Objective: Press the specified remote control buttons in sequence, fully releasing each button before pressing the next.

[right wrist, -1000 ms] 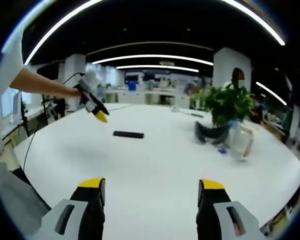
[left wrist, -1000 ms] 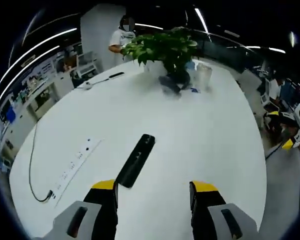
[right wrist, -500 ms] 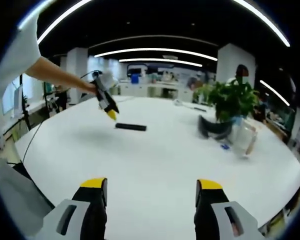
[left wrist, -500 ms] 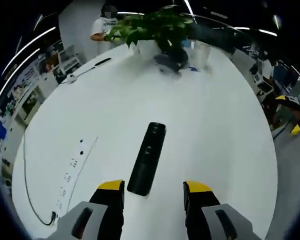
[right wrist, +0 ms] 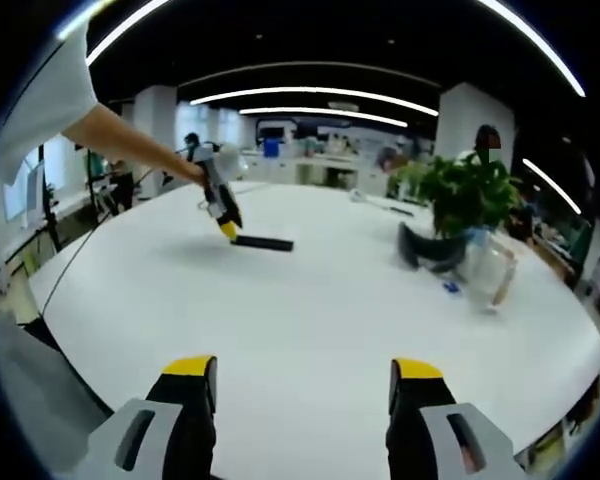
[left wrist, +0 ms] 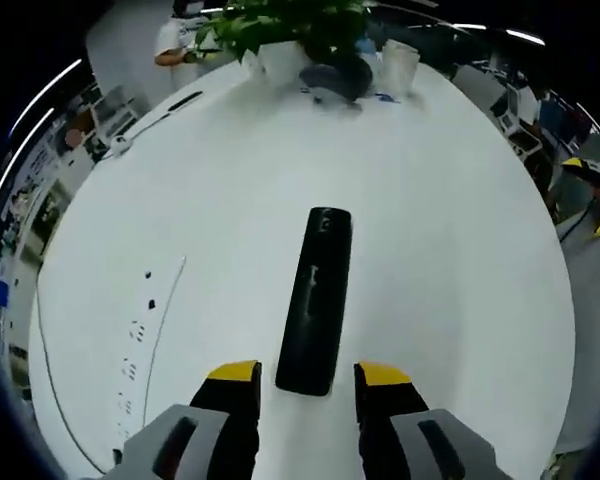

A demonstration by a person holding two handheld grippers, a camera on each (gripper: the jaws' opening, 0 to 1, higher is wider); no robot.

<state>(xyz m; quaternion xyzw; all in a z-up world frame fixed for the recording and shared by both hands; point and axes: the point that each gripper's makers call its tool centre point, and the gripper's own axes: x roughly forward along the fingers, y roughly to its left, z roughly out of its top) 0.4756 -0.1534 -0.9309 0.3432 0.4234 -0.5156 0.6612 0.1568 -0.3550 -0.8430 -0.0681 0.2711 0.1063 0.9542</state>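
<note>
The remote (left wrist: 316,298) lies flat on the white surface (left wrist: 450,250), lengthwise ahead of the left gripper (left wrist: 308,372), its near end between the yellow-tipped fingers (left wrist: 234,374). Those fingers stand at a middling gap, holding nothing. From the right gripper view the left gripper (right wrist: 227,230) tips down at the remote's (right wrist: 262,242) end. The right gripper (right wrist: 304,368) hangs well apart from it, fingers wide and empty.

The step in hand looks like the approach to the first press (buttons are too blurred to pick out). Next: lower one fingertip onto the named button, then lift fully clear.
</note>
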